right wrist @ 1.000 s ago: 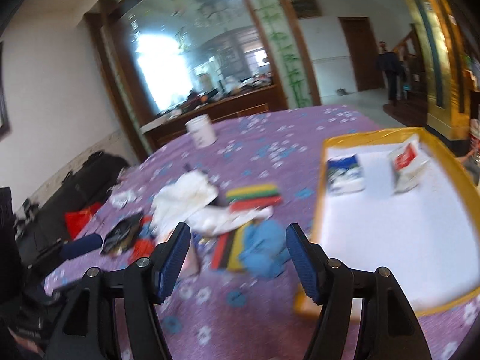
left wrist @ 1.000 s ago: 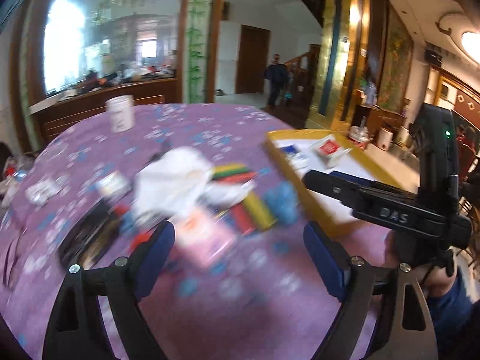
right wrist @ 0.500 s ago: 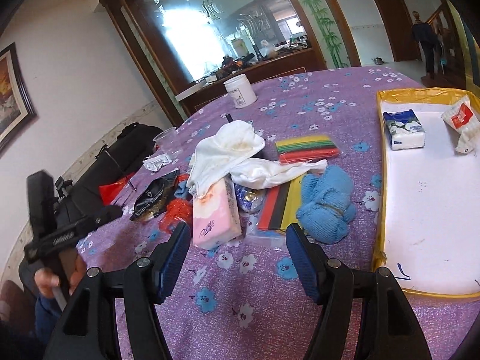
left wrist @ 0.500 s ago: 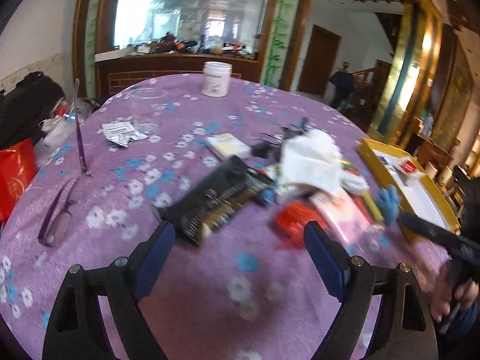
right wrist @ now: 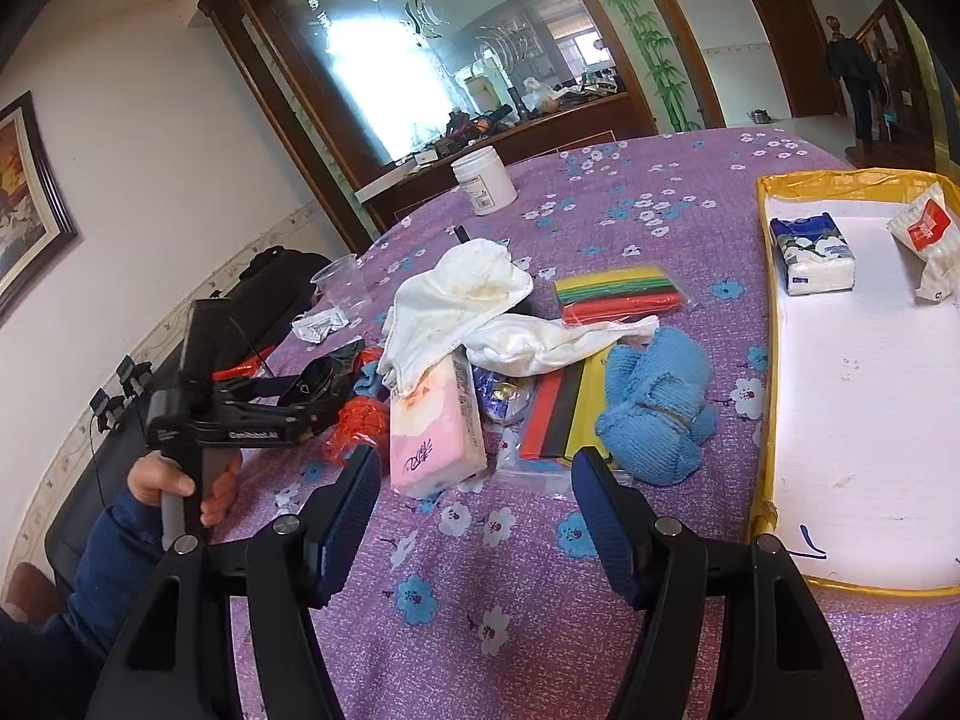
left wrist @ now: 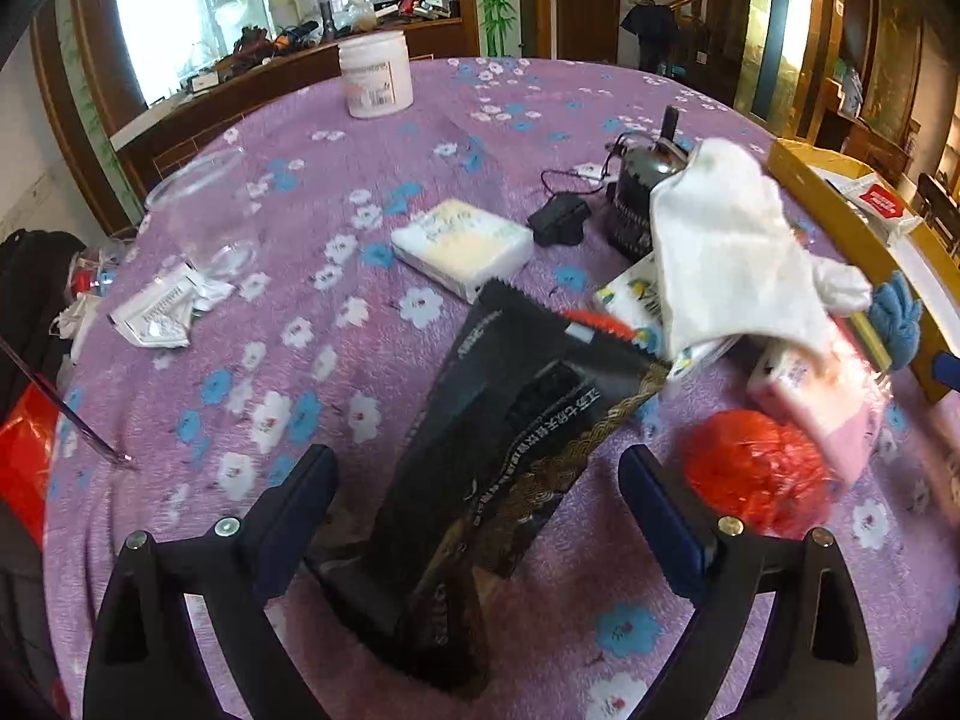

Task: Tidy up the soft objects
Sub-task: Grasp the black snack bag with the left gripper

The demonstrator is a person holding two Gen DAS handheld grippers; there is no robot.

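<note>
Left wrist view: the left gripper (left wrist: 474, 480) is wide apart, holding nothing, with a black bag (left wrist: 498, 468) between its fingers on the desk (left wrist: 360, 180).

Right wrist view: the right gripper (right wrist: 477, 486) is wide apart too, near the pink tissue pack (right wrist: 432, 426) and blue cloth (right wrist: 654, 414), beside the yellow tray (right wrist: 765, 360).

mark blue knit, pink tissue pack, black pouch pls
blue knit (right wrist: 654, 405), right wrist view, middle of the bundle
pink tissue pack (right wrist: 429, 432), right wrist view, its pink front face
black pouch (left wrist: 504, 438), left wrist view, printed middle, lying between the open left fingers
</note>
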